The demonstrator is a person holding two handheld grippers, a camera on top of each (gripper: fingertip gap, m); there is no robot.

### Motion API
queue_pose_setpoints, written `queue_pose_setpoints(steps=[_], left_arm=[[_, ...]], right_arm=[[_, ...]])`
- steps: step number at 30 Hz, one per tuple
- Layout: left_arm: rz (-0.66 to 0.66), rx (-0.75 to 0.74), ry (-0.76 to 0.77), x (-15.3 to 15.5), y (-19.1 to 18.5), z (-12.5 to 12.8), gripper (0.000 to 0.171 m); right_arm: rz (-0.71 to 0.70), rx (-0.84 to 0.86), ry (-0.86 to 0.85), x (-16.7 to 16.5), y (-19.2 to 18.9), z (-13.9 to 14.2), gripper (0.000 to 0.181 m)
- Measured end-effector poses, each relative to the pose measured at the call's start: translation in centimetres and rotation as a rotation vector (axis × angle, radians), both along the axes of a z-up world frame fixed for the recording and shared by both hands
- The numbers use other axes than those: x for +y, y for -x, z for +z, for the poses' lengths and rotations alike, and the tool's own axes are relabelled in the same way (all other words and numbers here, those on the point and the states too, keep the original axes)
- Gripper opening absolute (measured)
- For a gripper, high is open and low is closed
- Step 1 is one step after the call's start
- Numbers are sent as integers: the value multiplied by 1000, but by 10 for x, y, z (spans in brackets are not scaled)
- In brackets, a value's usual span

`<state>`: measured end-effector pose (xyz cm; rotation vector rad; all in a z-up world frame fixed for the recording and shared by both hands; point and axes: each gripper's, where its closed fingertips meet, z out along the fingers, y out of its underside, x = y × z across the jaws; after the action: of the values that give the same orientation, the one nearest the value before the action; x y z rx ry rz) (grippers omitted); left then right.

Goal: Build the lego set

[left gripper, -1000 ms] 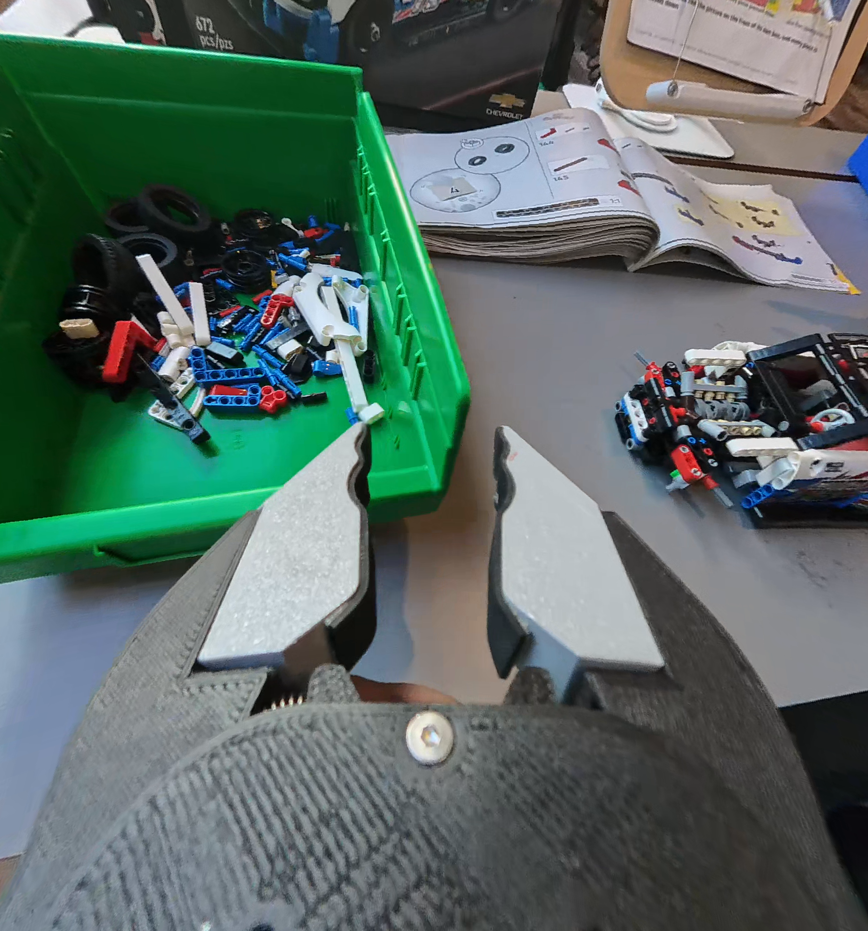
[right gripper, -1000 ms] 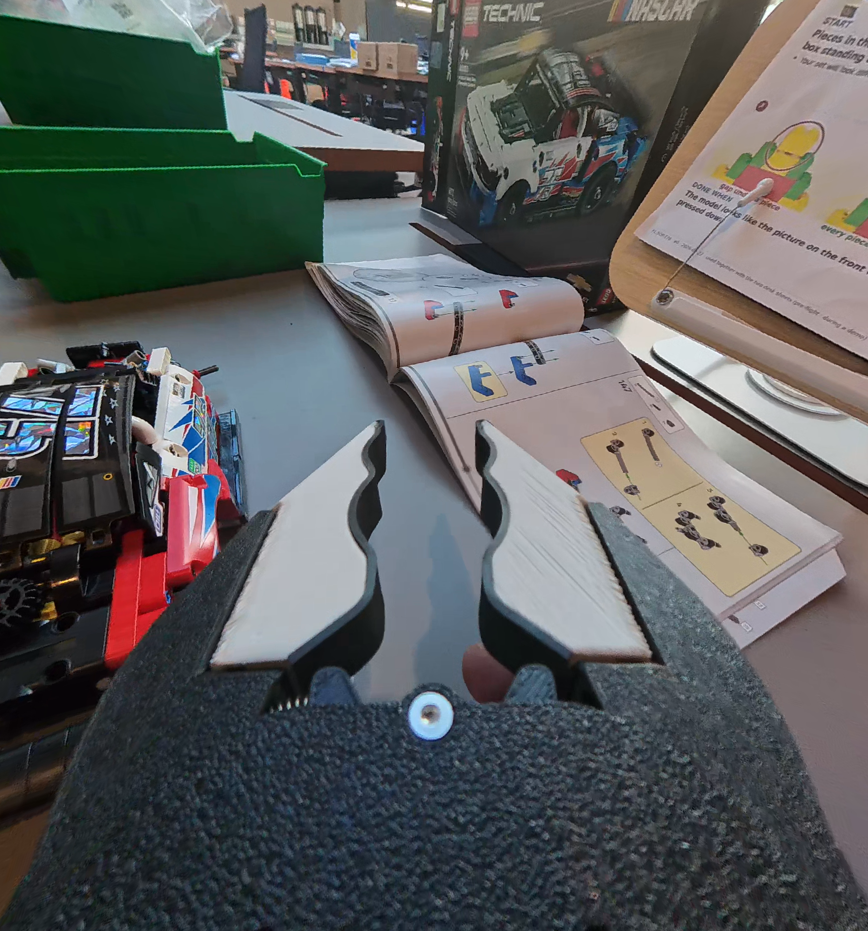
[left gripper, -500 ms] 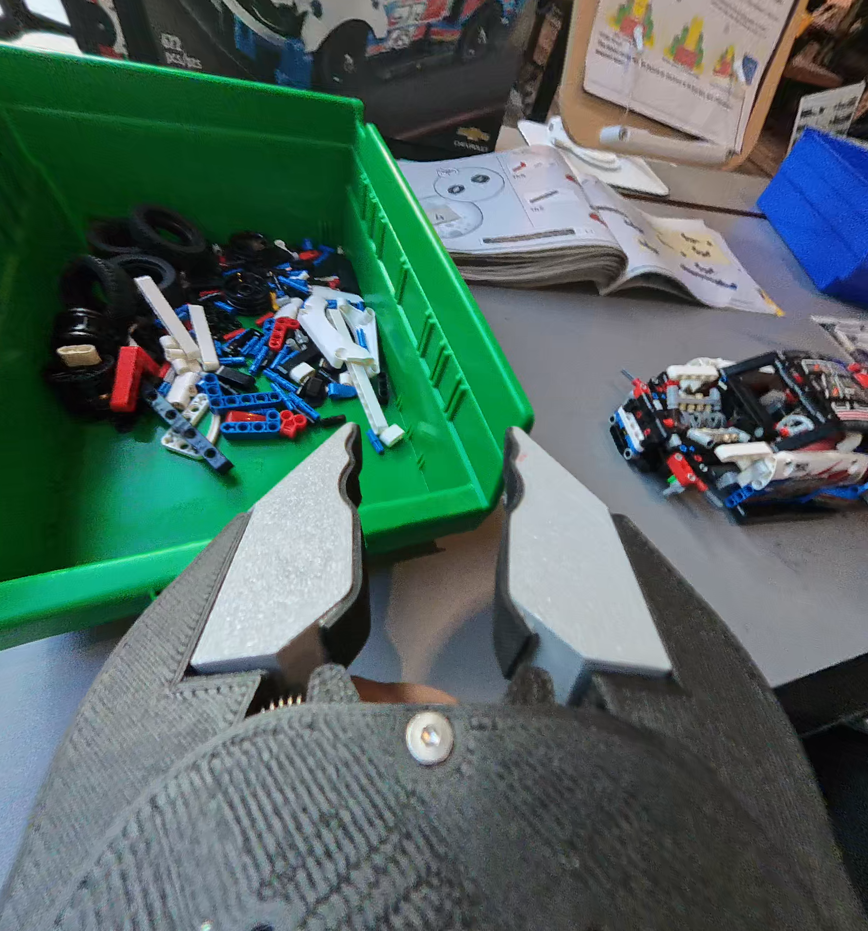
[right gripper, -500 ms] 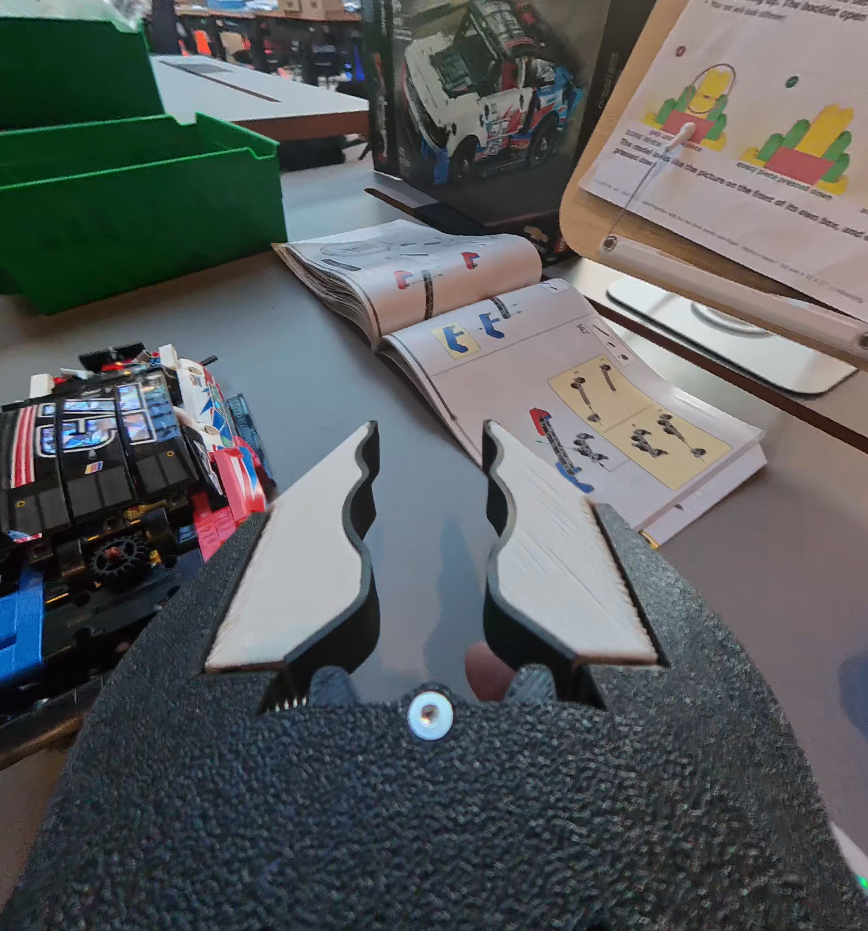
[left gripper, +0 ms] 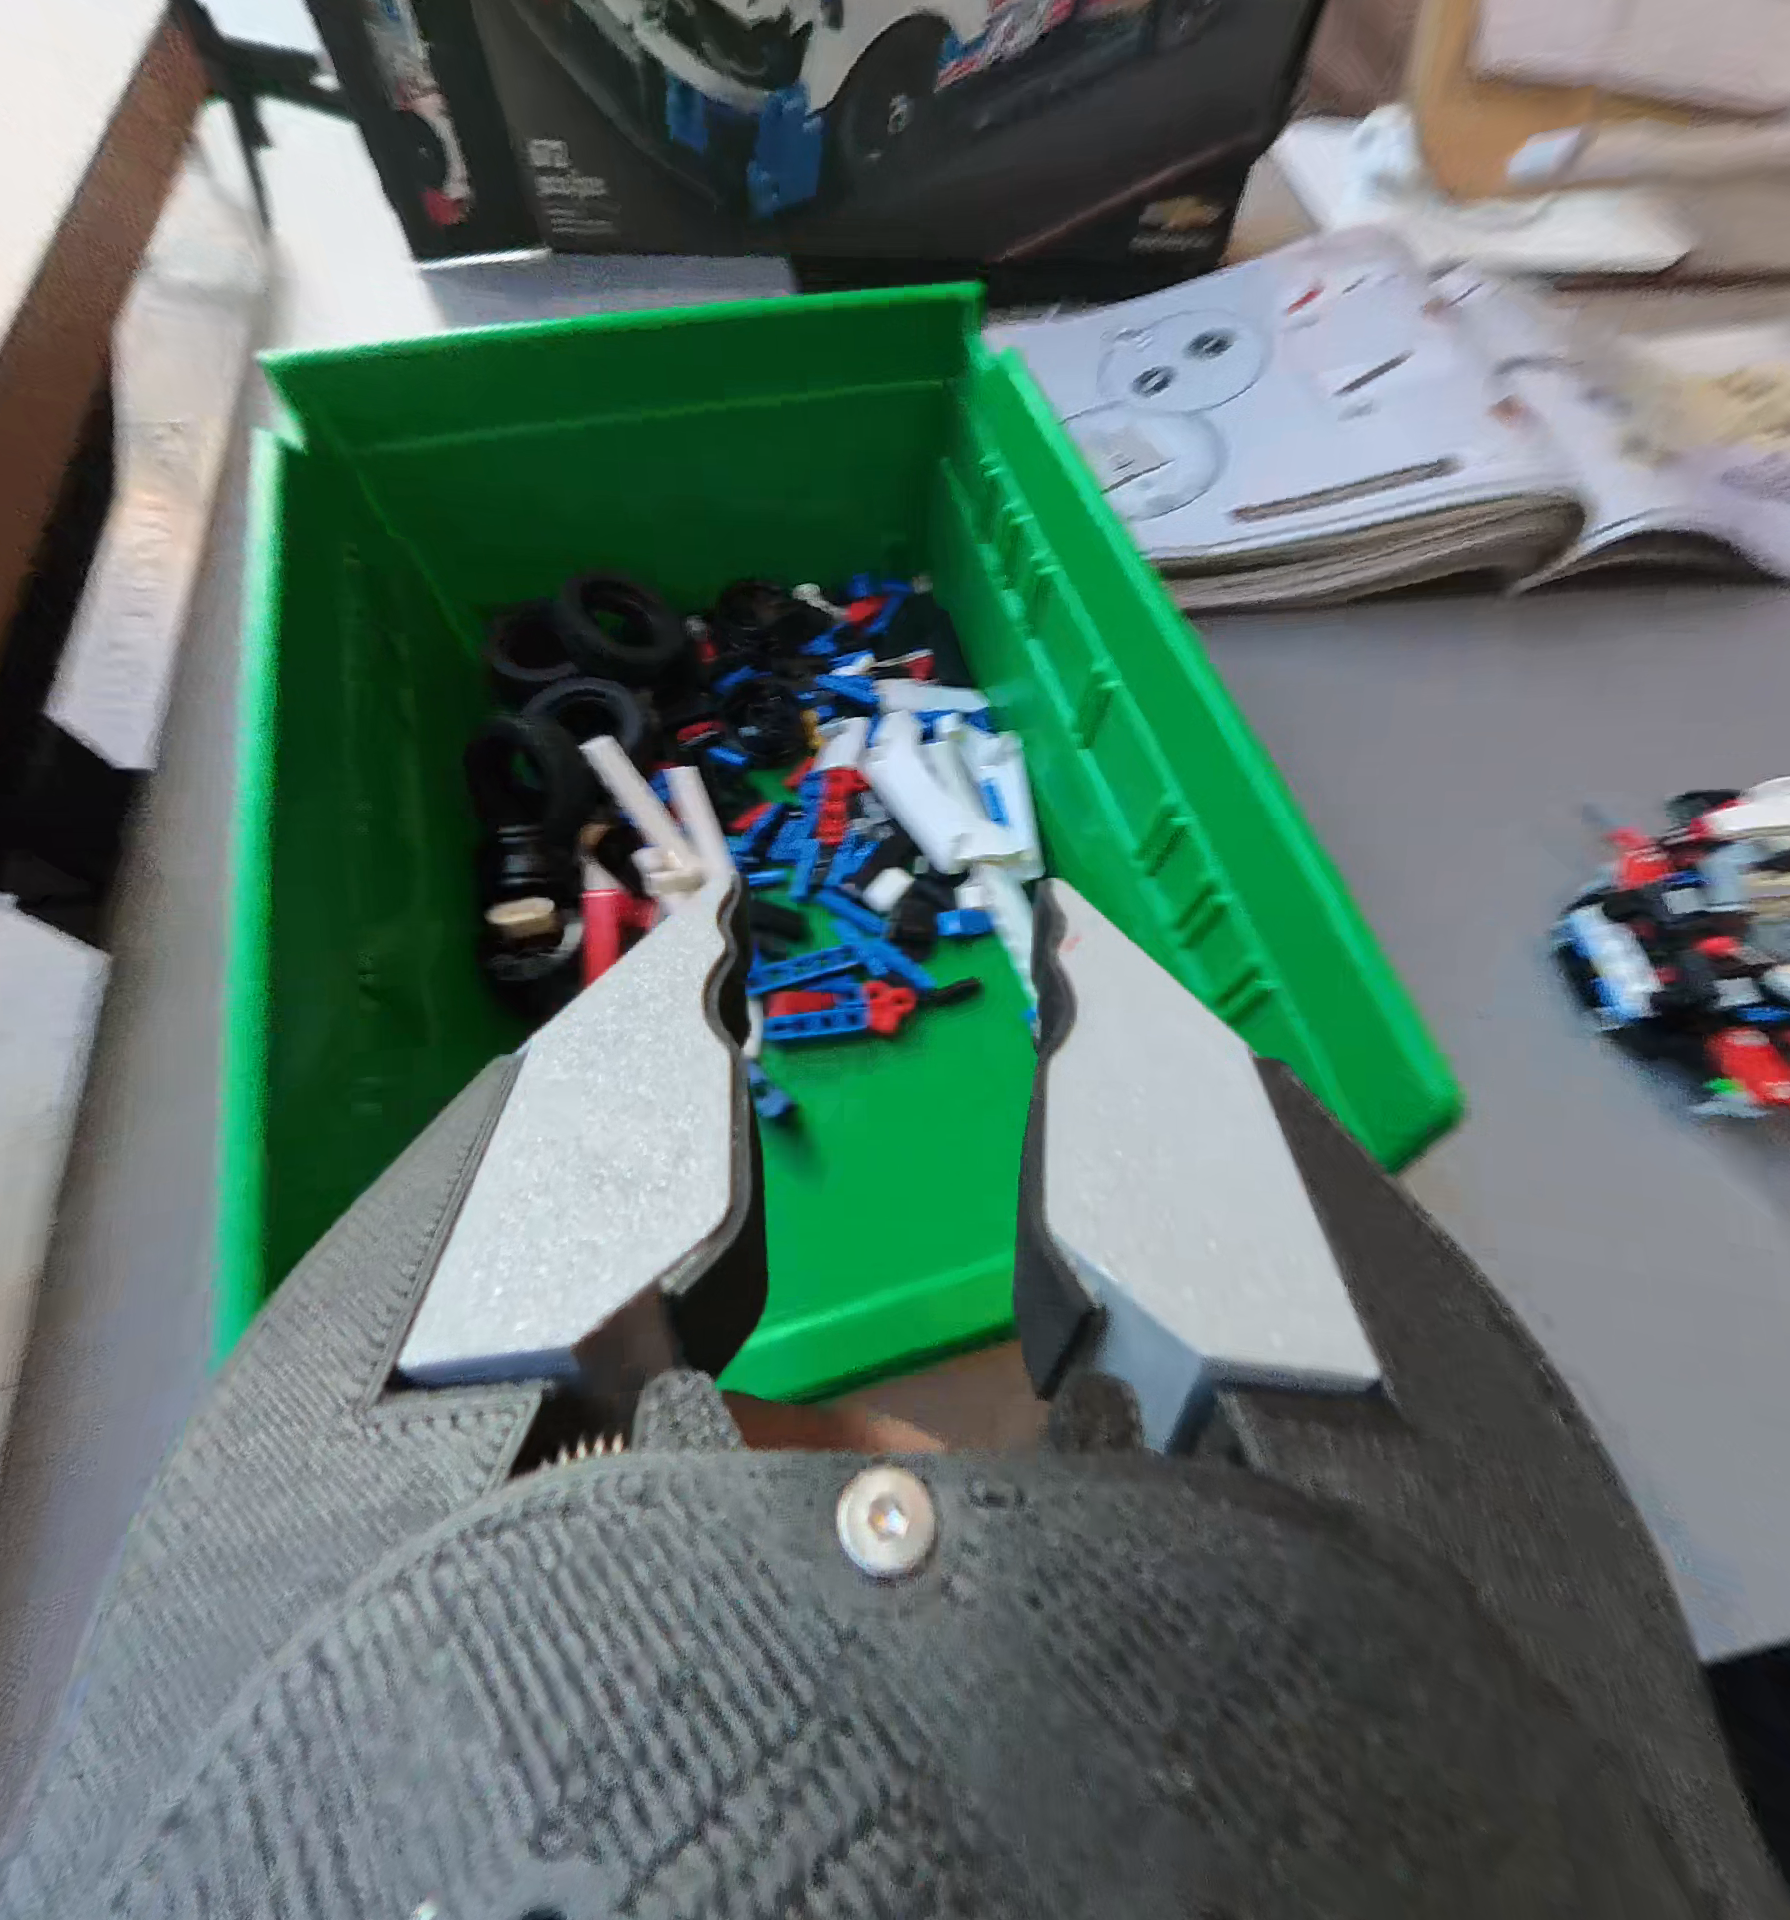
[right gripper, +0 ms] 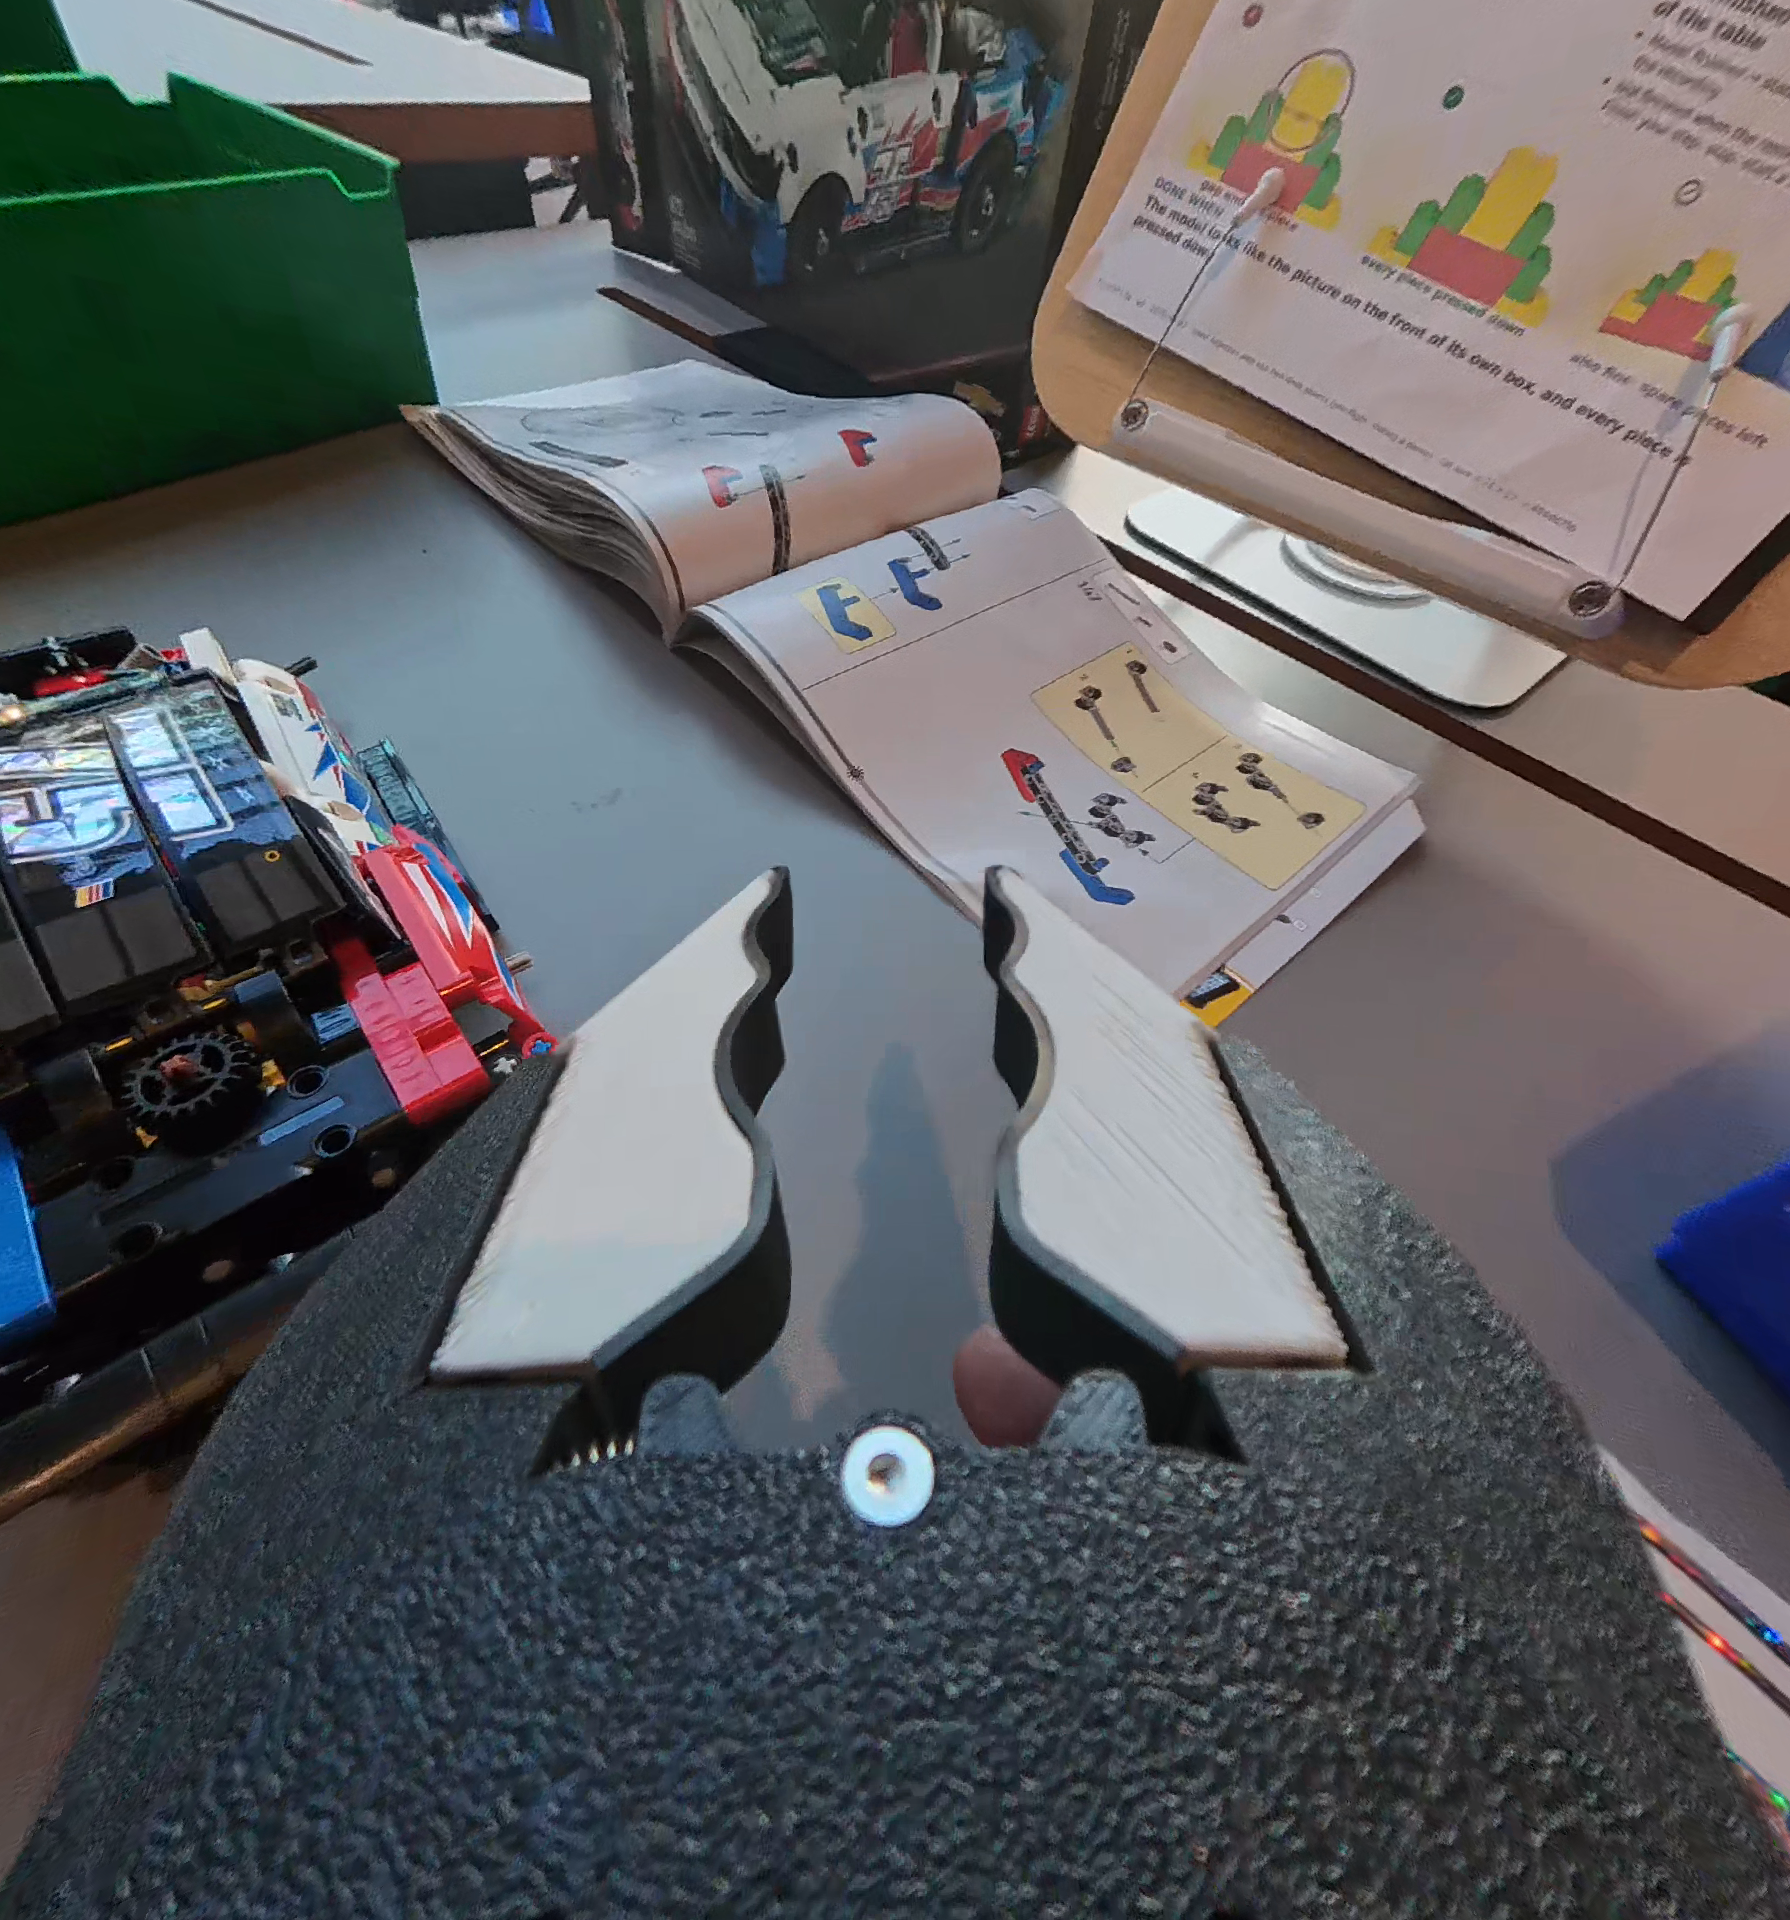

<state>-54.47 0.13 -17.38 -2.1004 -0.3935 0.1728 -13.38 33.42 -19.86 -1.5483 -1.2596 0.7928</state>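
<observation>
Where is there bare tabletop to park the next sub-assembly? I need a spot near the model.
Bare grey table lies between the partly built car and the open instruction booklet, ahead of the right tongs. The green bin is crowded with loose pieces; only its near floor is bare.

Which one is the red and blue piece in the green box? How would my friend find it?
Start at the green bin left of the open instruction booklet. Its pile of loose pieces ends, on the near side, at bare green floor. There lies a blue holed beam with a red connector beside it, right between the open left gripper tips, apart from the black tyres farther back.
</observation>
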Motion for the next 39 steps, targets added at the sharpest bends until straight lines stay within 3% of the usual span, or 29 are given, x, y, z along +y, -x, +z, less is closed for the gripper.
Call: queue_pose_setpoints(steps=[3, 5, 8, 12, 16, 18, 22, 23, 27, 31, 34, 39], left_arm=[[-74, 77, 193, 8, 24, 2, 50], [-155, 96, 311, 26, 38, -1, 48], [-165, 172, 462, 58, 80, -15, 42], [-110, 31, 619, 85, 118, -57, 46], [-42, 12, 750, 89, 146, -91, 49], [-57, -23, 755, 95, 141, -98, 37], [-67, 88, 703, 103, 139, -83, 31], [-55, 125, 679, 103, 141, -75, 14], [-43, 330, 550, 100, 137, -27, 14], [-92, 485, 443, 99, 117, 2, 14], [-188, 602, 292, 109, 67, 42, 14], [-443, 714, 37, 119, -86, 91, 13]], right_arm=[[24, 8, 17, -4, 4, 0, 36], [30, -3, 5, -6, 6, -2, 36], [44, 2, -14, -13, 10, 0, 36], [50, 9, -35, -19, 10, 5, 36], [51, 9, -55, -21, 4, 12, 36], [52, 14, -60, -21, 0, 17, 36], [57, 29, -67, -20, -6, 26, 36], [57, 30, -72, -19, -8, 27, 36], [57, 43, -76, -20, -17, 30, 35], [66, 48, -64, -21, -22, 29, 35], [110, 61, -49, -31, -17, 41, 32], [260, 122, -3, -81, 22, 89, 30]])
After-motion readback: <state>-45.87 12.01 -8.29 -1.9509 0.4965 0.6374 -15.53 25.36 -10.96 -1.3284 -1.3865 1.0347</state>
